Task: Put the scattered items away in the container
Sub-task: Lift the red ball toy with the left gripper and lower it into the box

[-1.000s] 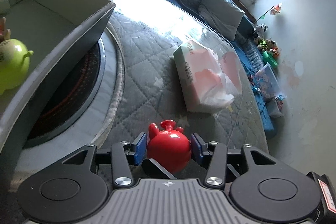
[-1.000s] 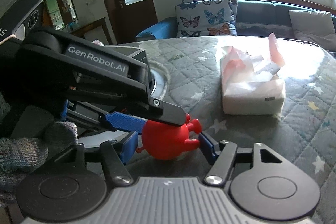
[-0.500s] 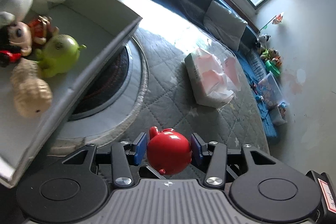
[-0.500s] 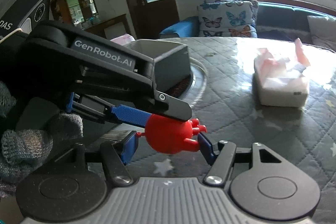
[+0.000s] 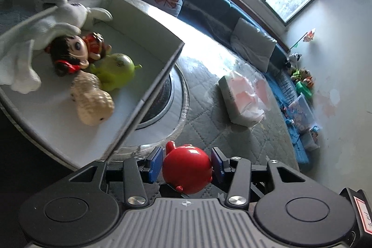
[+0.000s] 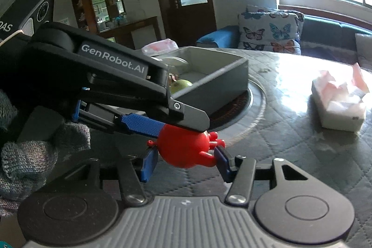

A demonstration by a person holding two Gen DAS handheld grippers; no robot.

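Observation:
My left gripper (image 5: 187,163) is shut on a red round toy (image 5: 187,170) and holds it in the air just outside the near corner of the grey container (image 5: 153,87). The container holds a white plush, a doll, a green toy (image 5: 115,72) and a beige toy. In the right wrist view the left gripper (image 6: 160,127) comes in from the left with the red toy (image 6: 183,148), which hangs between my right gripper's (image 6: 184,160) open fingers. The right fingers do not press on it. The container (image 6: 216,85) stands behind.
A pink and white tissue pack (image 5: 241,98) lies on the quilted grey table to the right, also in the right wrist view (image 6: 339,104). The container sits on a round white-rimmed inset (image 5: 179,104). A sofa with butterfly cushions (image 6: 269,31) stands beyond the table.
My left gripper has lifted the red toy off the table and moved up toward the container, so its inside and toys came into view. The right gripper has followed along.

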